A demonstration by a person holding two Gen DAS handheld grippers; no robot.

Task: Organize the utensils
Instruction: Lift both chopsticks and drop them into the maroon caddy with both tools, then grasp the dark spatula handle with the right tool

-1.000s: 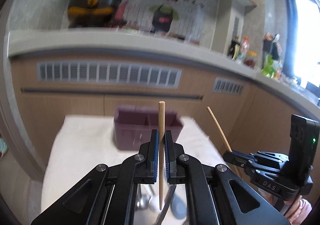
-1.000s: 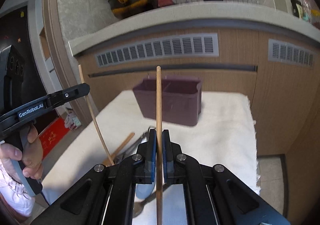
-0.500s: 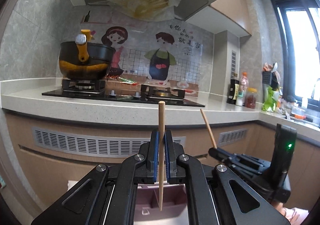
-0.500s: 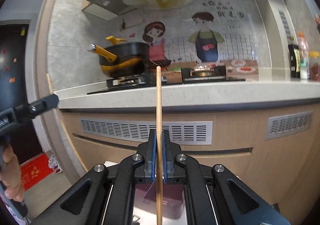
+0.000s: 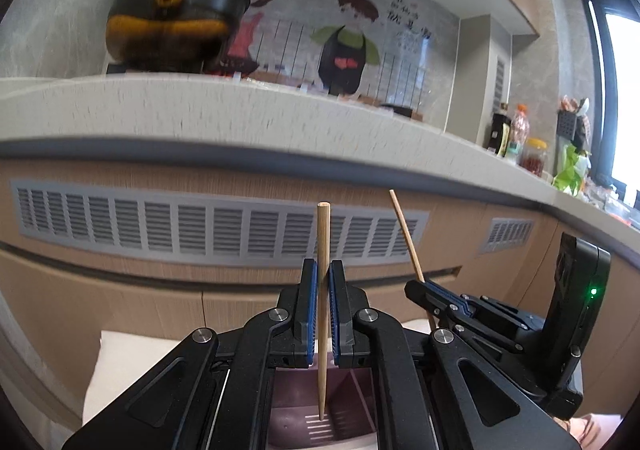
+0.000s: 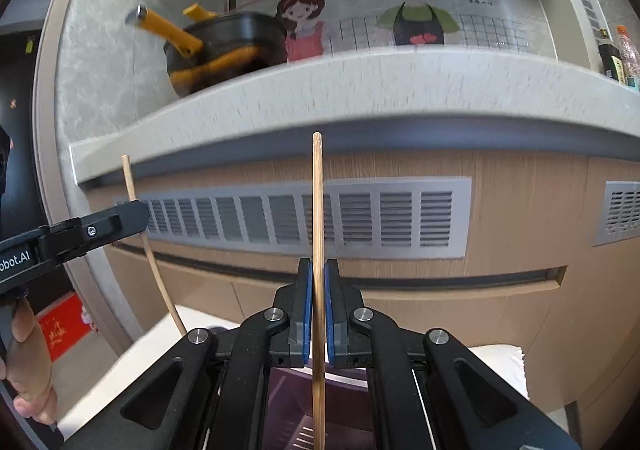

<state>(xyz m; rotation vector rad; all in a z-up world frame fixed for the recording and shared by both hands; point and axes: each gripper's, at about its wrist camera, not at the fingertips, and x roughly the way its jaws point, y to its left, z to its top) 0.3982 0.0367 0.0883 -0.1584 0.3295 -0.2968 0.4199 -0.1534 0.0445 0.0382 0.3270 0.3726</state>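
Observation:
My left gripper [image 5: 323,270] is shut on a wooden chopstick [image 5: 322,234] held upright, its lower tip hanging inside a purple utensil bin [image 5: 316,424] below the fingers. My right gripper [image 6: 318,270] is shut on a second wooden chopstick [image 6: 317,202], also upright, its lower end reaching into the same purple bin [image 6: 296,410]. The right gripper with its chopstick shows in the left wrist view [image 5: 416,282]. The left gripper shows at the left of the right wrist view [image 6: 136,210].
The bin stands on a white cloth-covered table [image 5: 132,358]. Behind is a wooden cabinet front with grey vents [image 5: 200,226] under a pale counter [image 6: 360,90]. A black pot with yellow handles [image 5: 176,22] sits on the counter. Bottles [image 5: 520,142] stand at right.
Both grippers have tilted back down and come closer to the cabinet; the purple bin is now right under the fingers and the chopstick tips are in it.

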